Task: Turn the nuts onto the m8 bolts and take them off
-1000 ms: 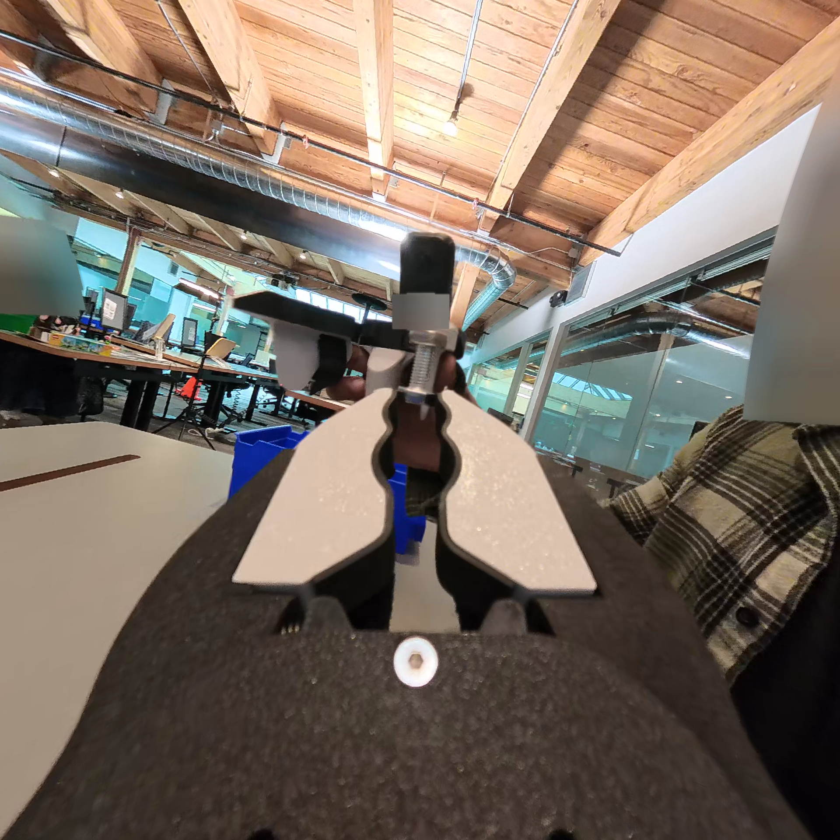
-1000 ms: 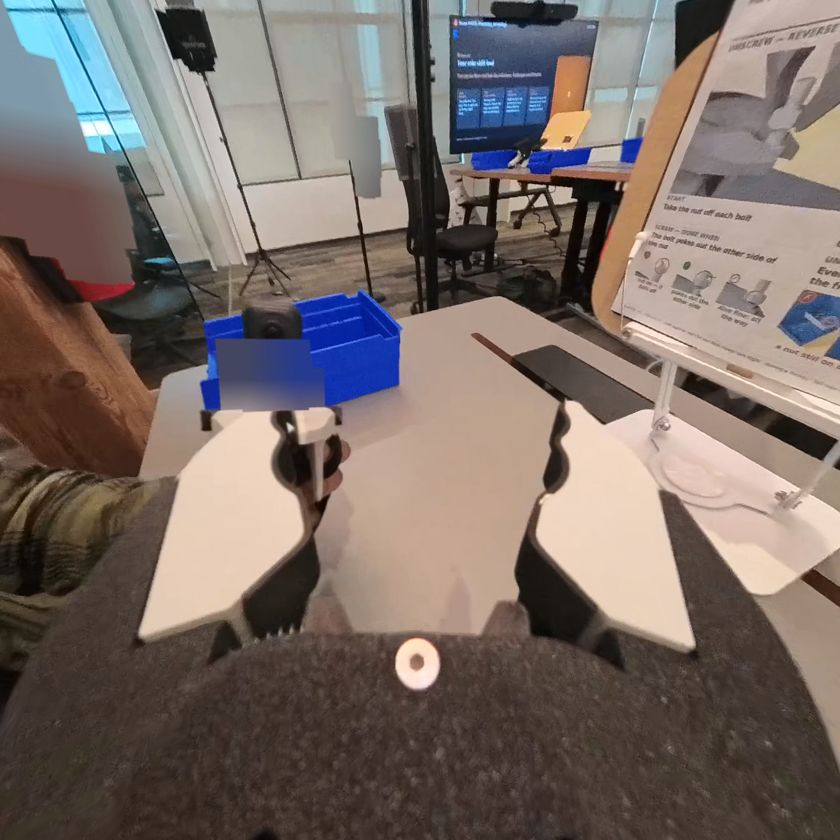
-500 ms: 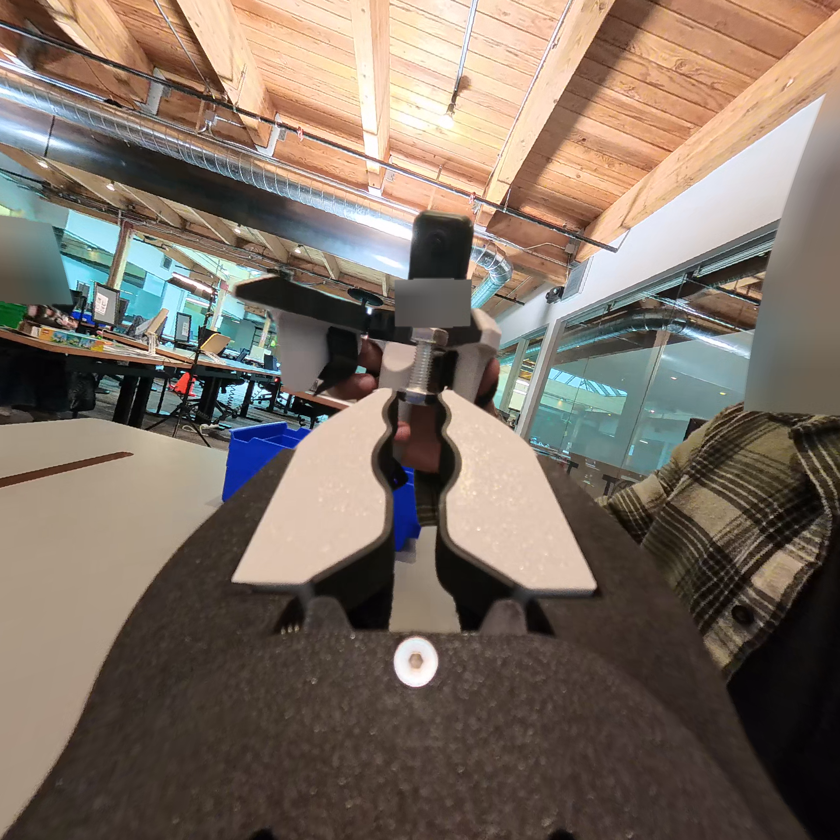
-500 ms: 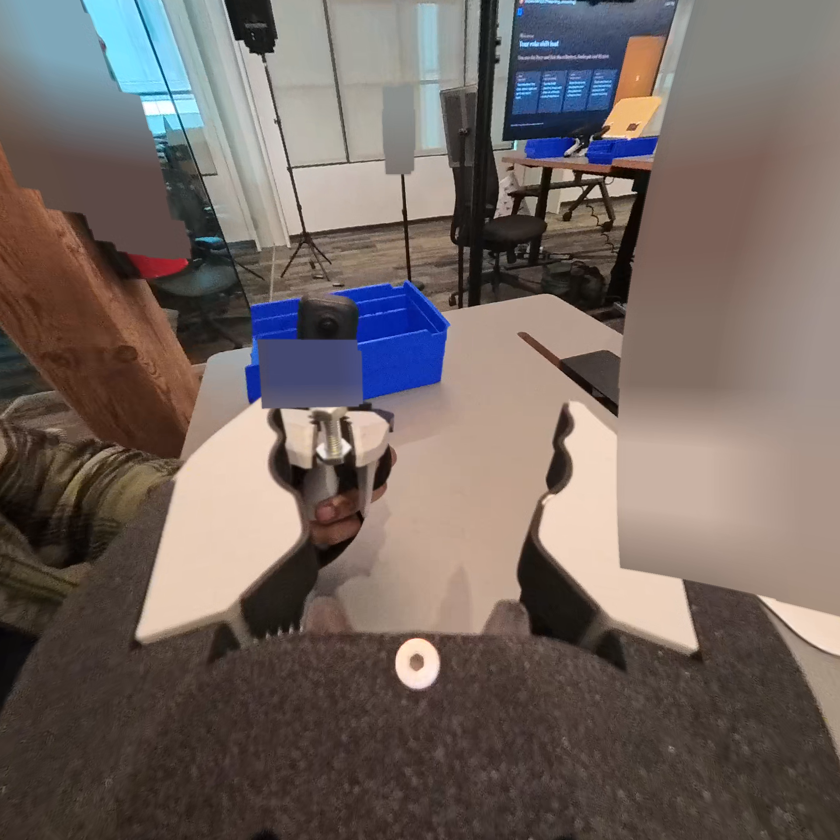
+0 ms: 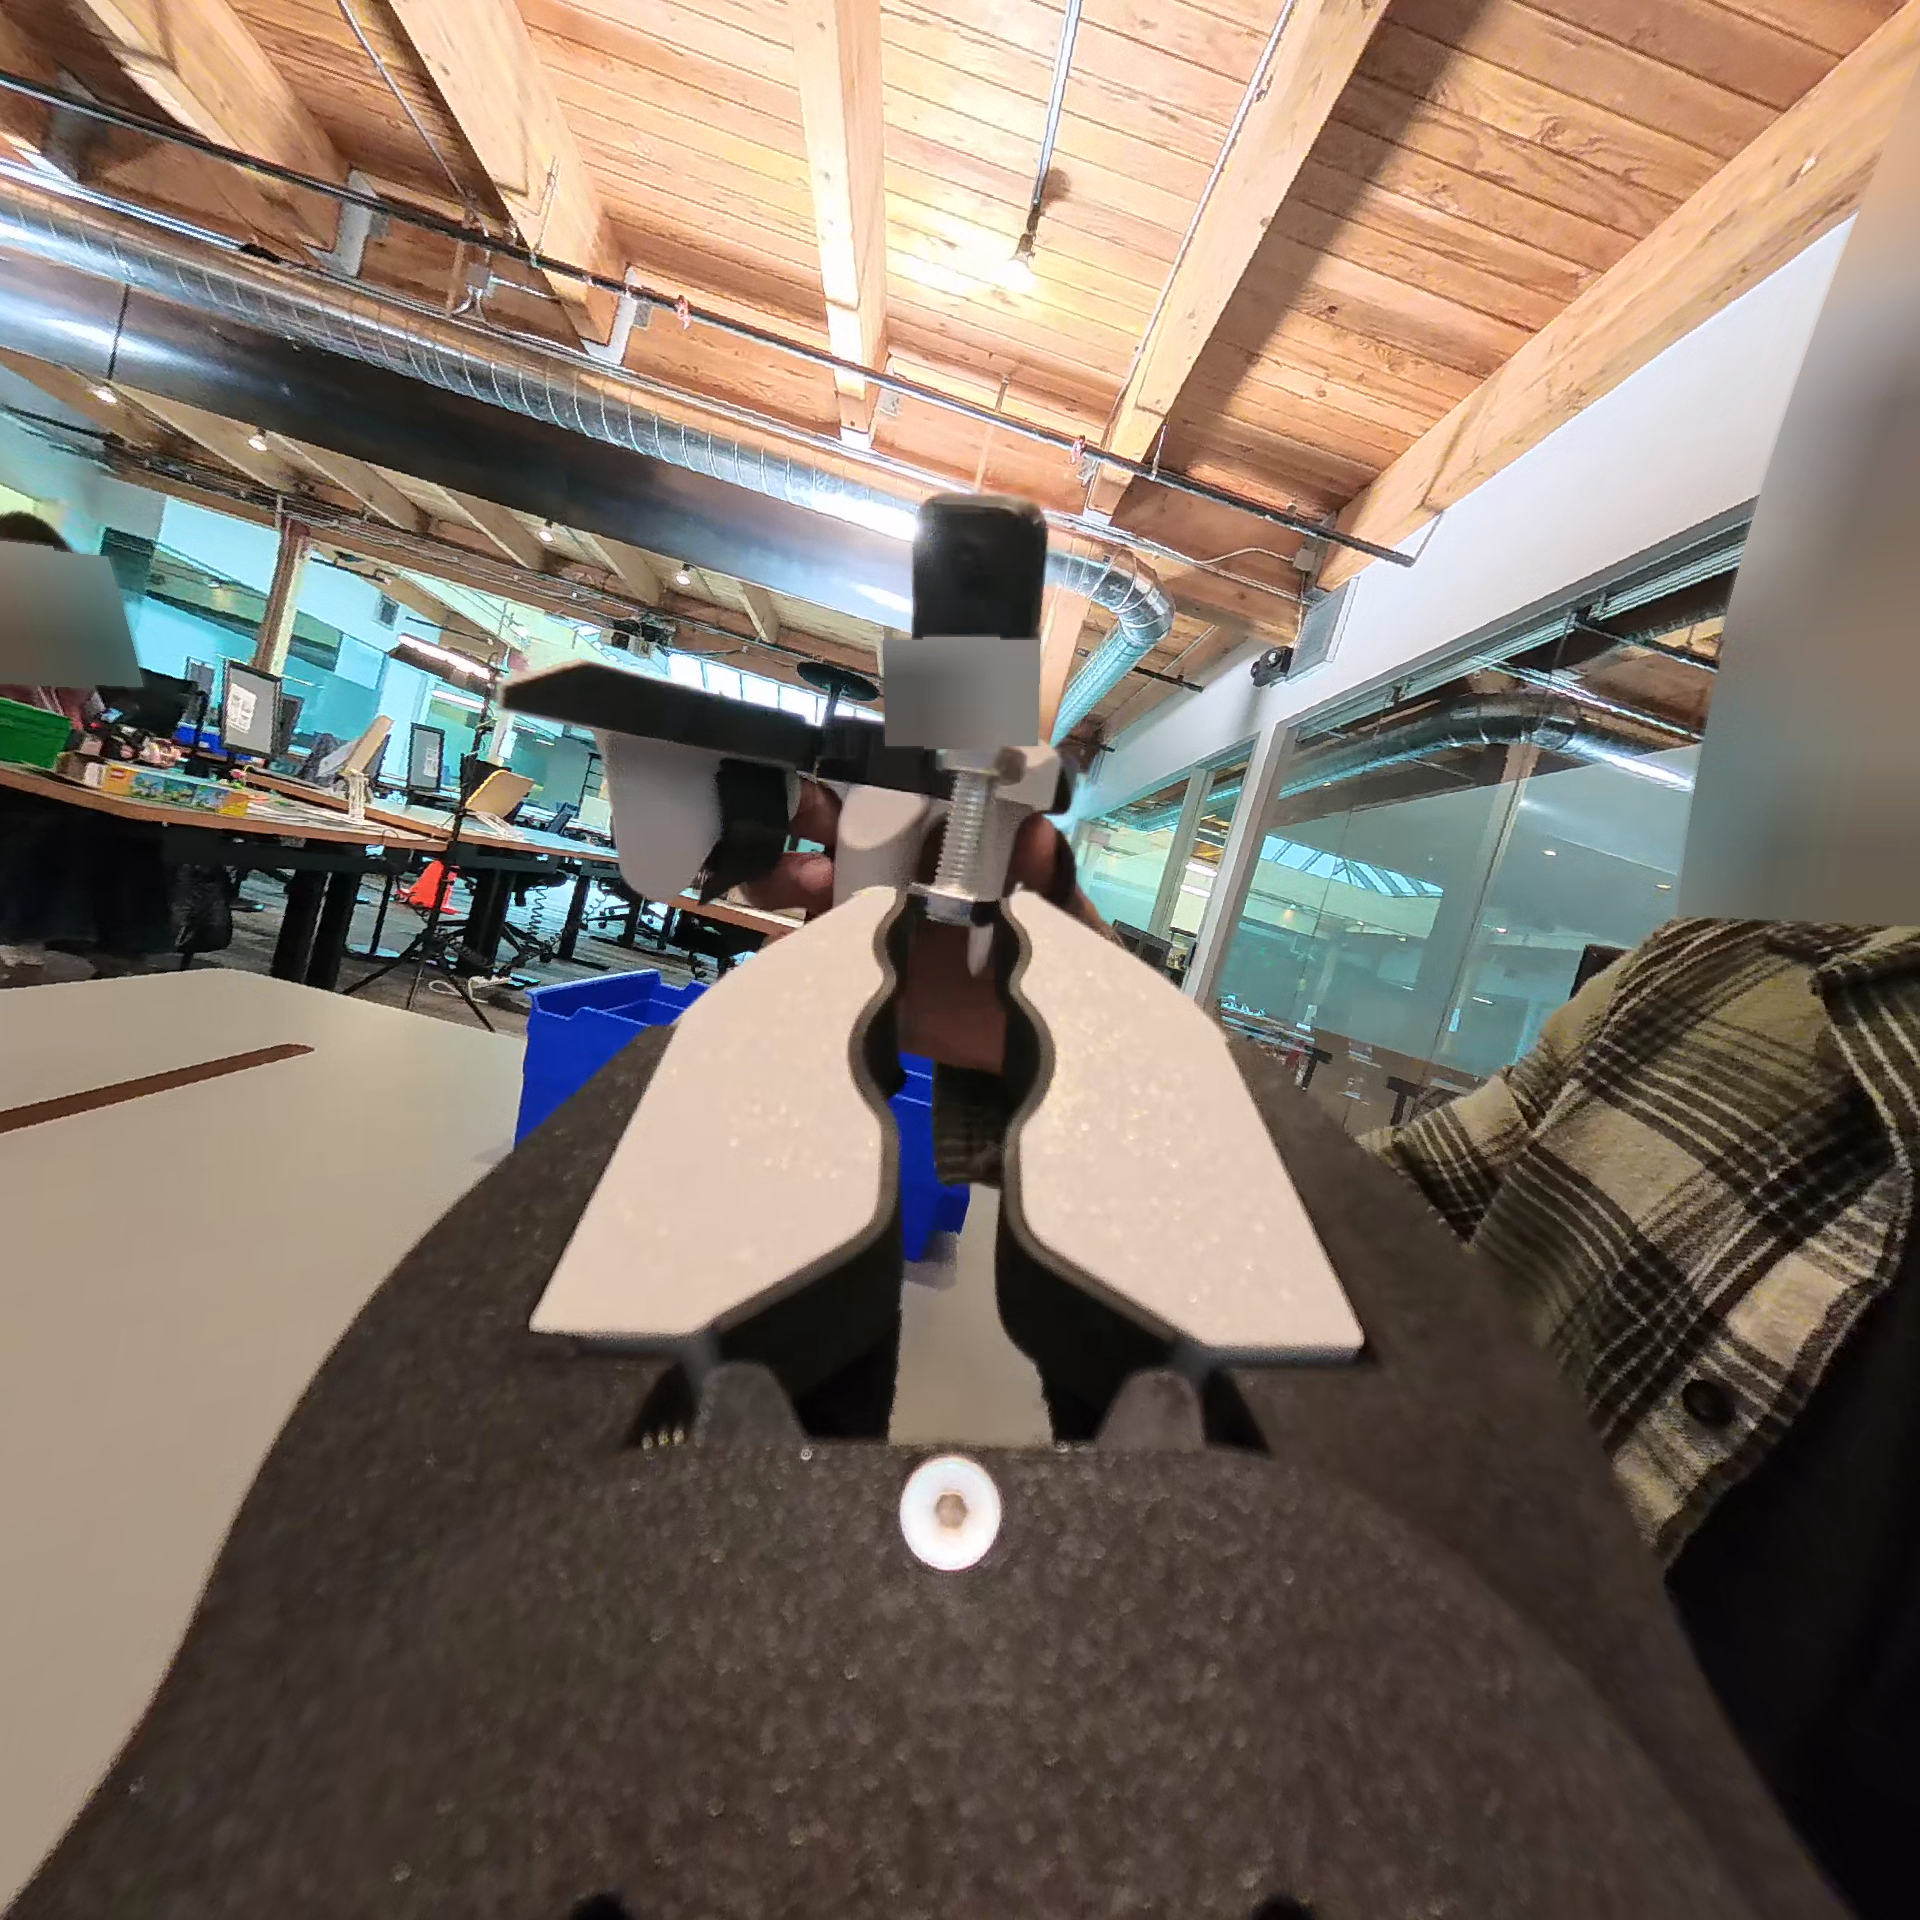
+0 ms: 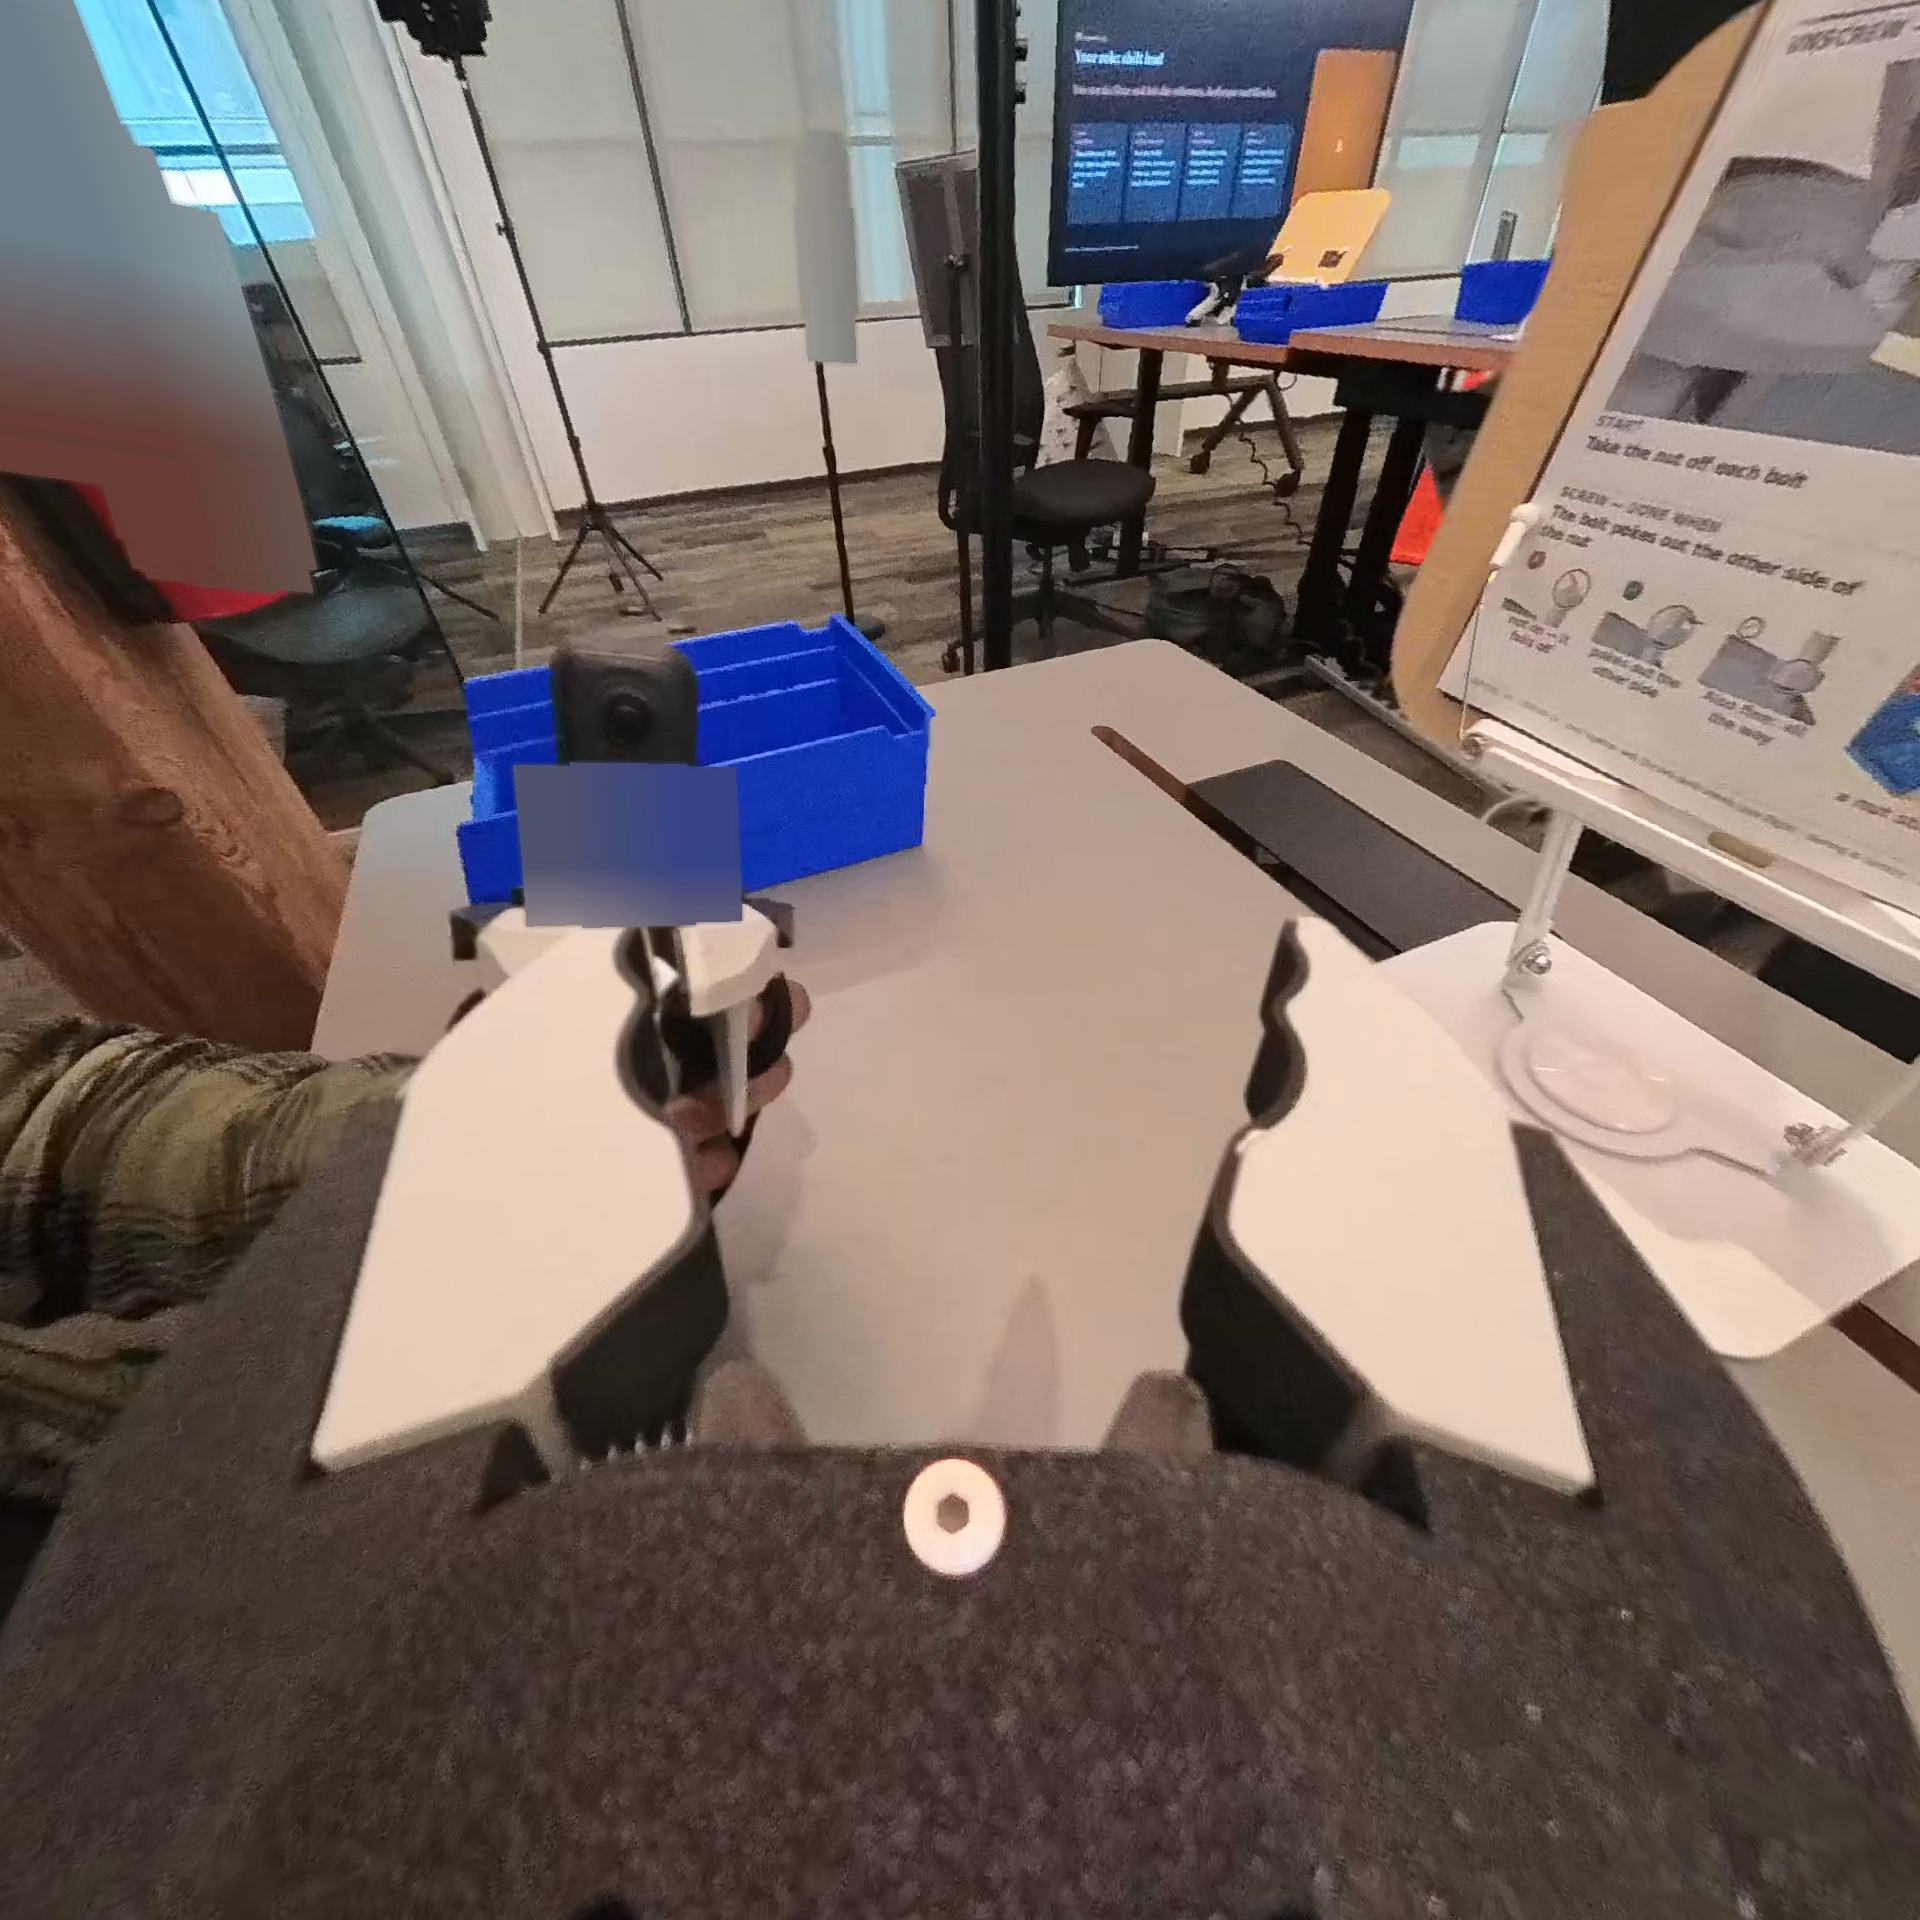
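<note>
Timber beams and a long silver duct fill the ceiling above my left gripper (image 5: pixel 951 914), which I have tipped upward. Its fingers (image 5: pixel 790 1039) are pinching the head of a bolt (image 5: pixel 966 831), so the threaded shank stands up toward twelve o'clock, clear of the pads. I judge that is why it is held so: a fixed head with the thread exposed lets the other tool spin something on or off. A nut (image 5: pixel 1013 769) appears to sit at the far end of the thread, though the right tool just behind it makes this hard to be sure of.

My right gripper (image 6: pixel 961 1039) is spread wide with nothing between its pads, aimed over the grey table (image 6: pixel 1039 831). From its camera the left tool sits at about ten o'clock, partly hidden behind my own left finger (image 6: pixel 540 1143), so the bolt barely shows there.

A blue bin (image 6: pixel 810 769) stands at eleven o'clock beyond it. At two o'clock an instruction sheet on a white stand (image 6: pixel 1538 894) leans in, with a black pad (image 6: pixel 1340 852) beside it. A plaid sleeve (image 5: pixel 1662 1195) crowds the left view at three o'clock. I judge the stand the likeliest thing to catch on a wide swing.
</note>
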`<act>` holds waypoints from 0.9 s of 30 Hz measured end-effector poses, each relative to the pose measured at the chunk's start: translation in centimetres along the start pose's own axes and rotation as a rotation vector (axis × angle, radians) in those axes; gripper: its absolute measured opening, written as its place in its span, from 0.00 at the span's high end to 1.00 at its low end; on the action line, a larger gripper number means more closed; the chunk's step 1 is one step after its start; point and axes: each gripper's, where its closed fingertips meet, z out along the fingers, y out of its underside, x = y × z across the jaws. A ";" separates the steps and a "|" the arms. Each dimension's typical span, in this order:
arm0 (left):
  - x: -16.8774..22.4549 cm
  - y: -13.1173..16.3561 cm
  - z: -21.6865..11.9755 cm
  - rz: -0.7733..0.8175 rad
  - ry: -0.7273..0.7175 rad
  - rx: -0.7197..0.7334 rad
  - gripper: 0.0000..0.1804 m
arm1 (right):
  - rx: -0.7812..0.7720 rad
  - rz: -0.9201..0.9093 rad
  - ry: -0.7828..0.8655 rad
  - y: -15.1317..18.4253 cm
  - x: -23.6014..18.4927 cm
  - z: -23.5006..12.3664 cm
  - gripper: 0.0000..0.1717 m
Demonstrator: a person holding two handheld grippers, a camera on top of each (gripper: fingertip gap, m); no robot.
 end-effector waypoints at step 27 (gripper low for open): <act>0.0 0.0 0.1 0.008 -0.003 -0.007 0.92 | -0.007 -0.033 -0.066 -0.5 -3.0 0.9 0.37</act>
